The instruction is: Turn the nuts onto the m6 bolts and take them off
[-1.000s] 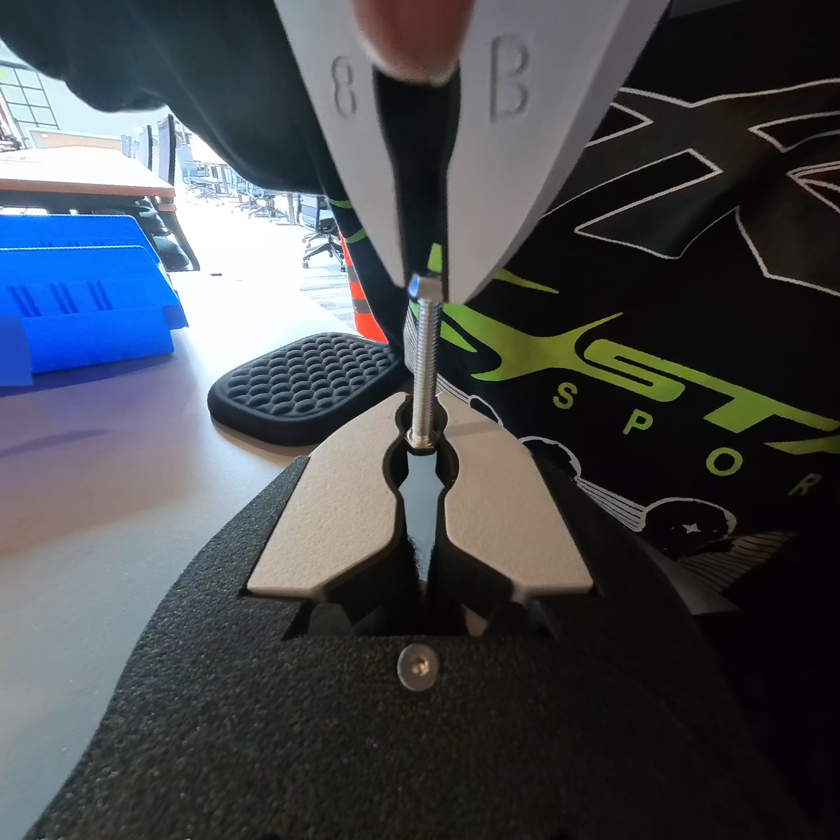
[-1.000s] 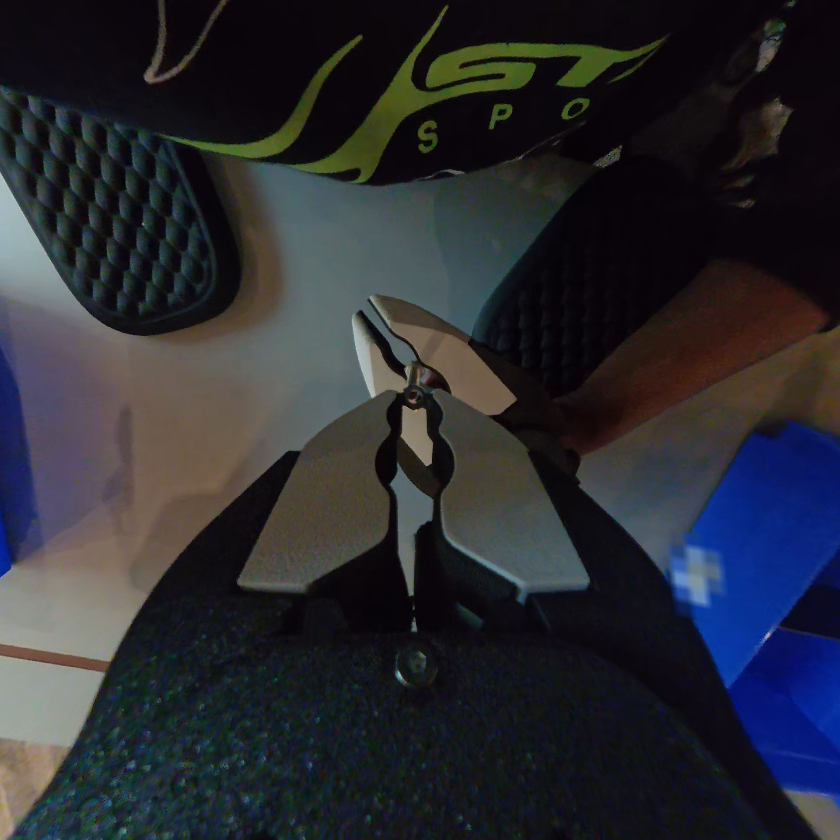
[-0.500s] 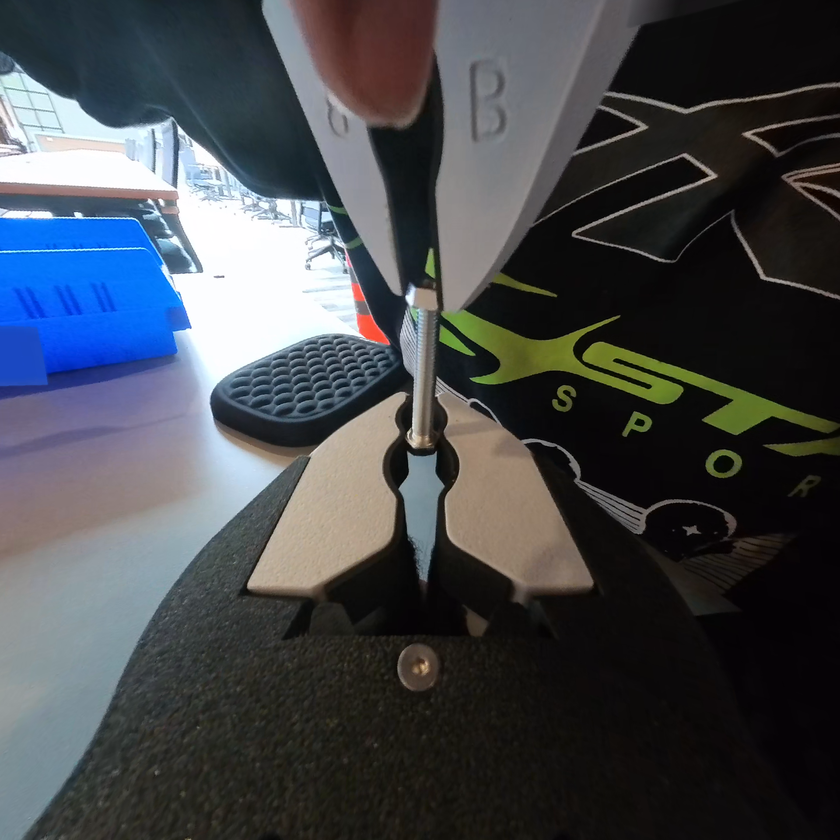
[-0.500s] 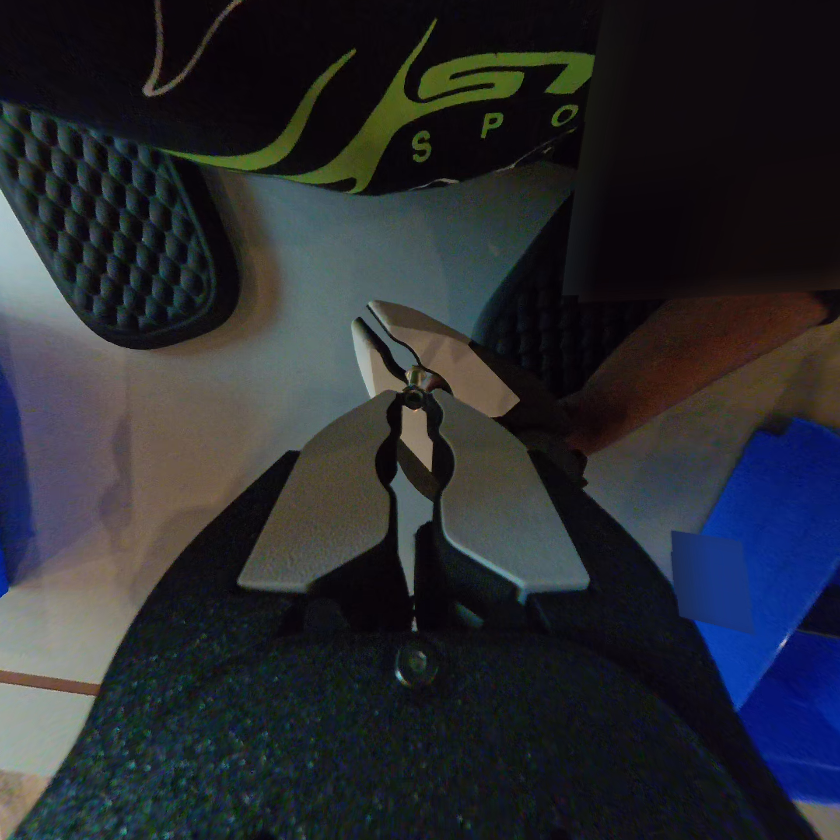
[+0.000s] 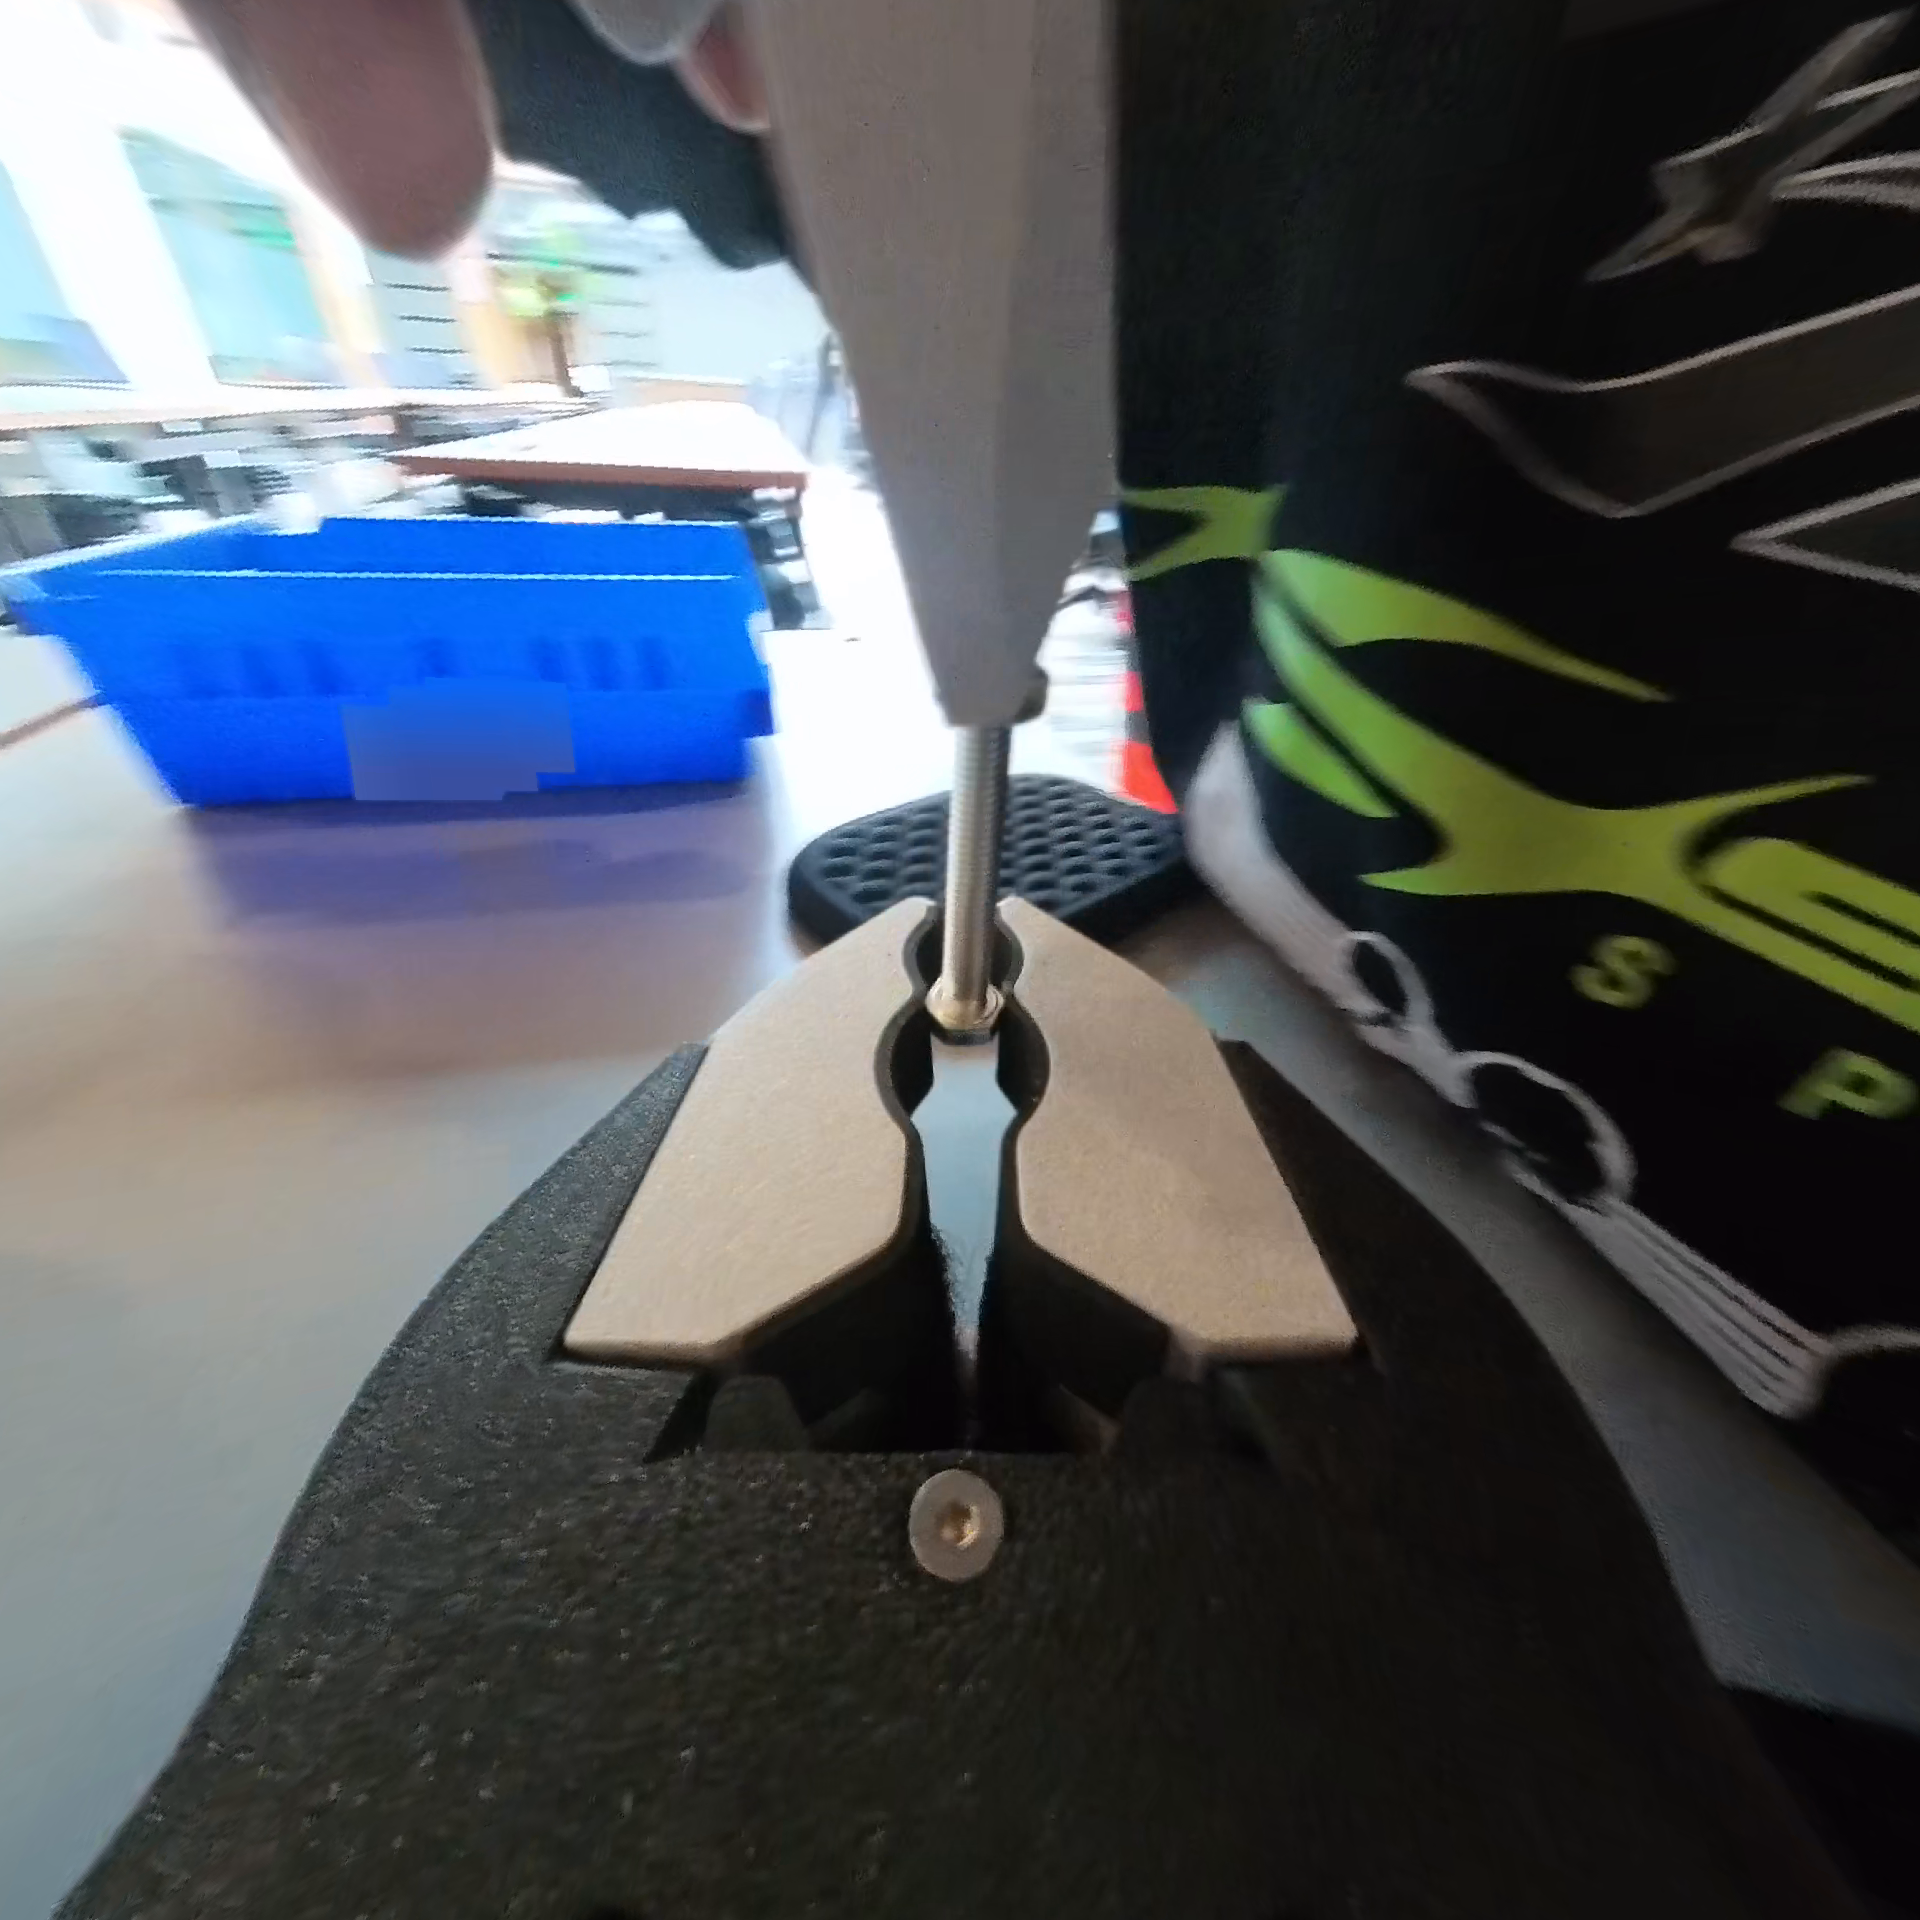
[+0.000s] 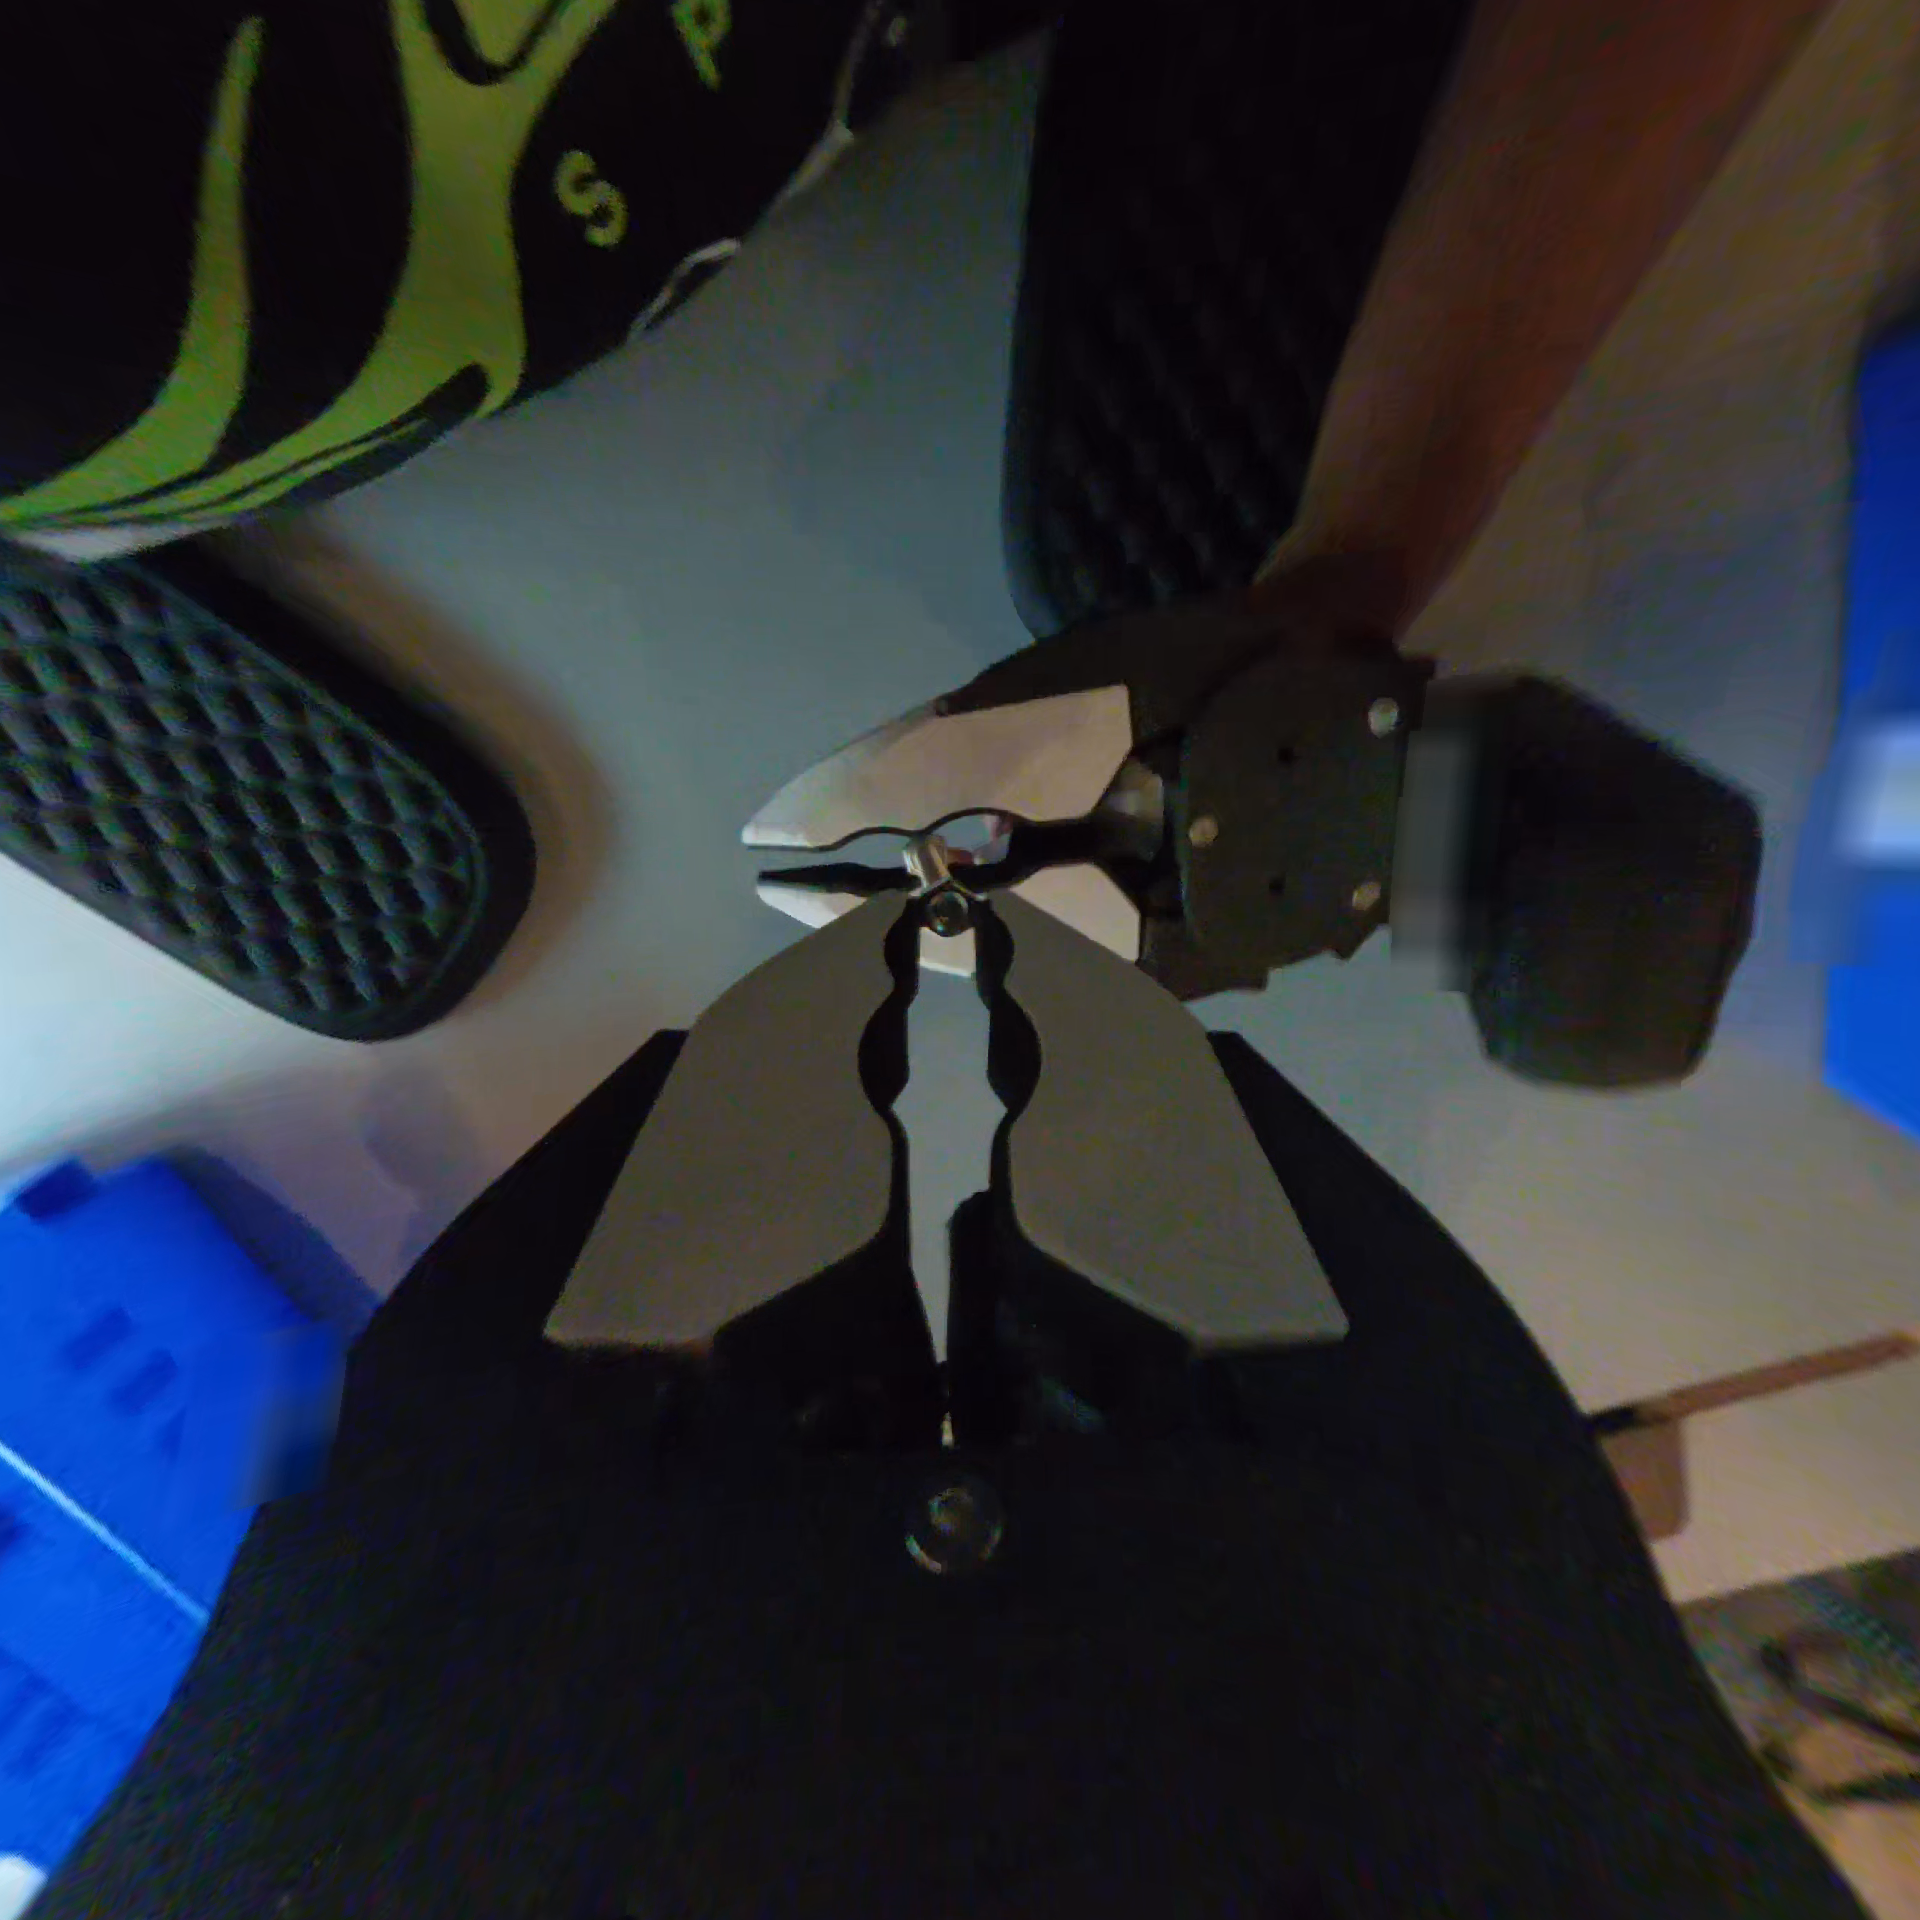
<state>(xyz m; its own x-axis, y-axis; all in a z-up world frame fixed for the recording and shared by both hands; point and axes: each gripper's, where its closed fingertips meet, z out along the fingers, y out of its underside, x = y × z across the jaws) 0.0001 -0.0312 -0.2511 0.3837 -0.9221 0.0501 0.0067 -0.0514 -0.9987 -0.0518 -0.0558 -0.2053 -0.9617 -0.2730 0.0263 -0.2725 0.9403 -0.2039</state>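
Right gripper [image 6: 945, 914] swung round | pinches nut [image 6: 948, 912] | left gripper [image 5: 964, 966] pinches bolt [image 5: 971, 831] | blue bin [image 5: 416, 644] nearby

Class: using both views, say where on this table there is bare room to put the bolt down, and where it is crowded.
Bare table lies between the blue bin and the black honeycomb pad, and a strip runs between the two pads. It is crowded at the middle, where the left gripper and right gripper both hold the bolt, close to the person's shirt.
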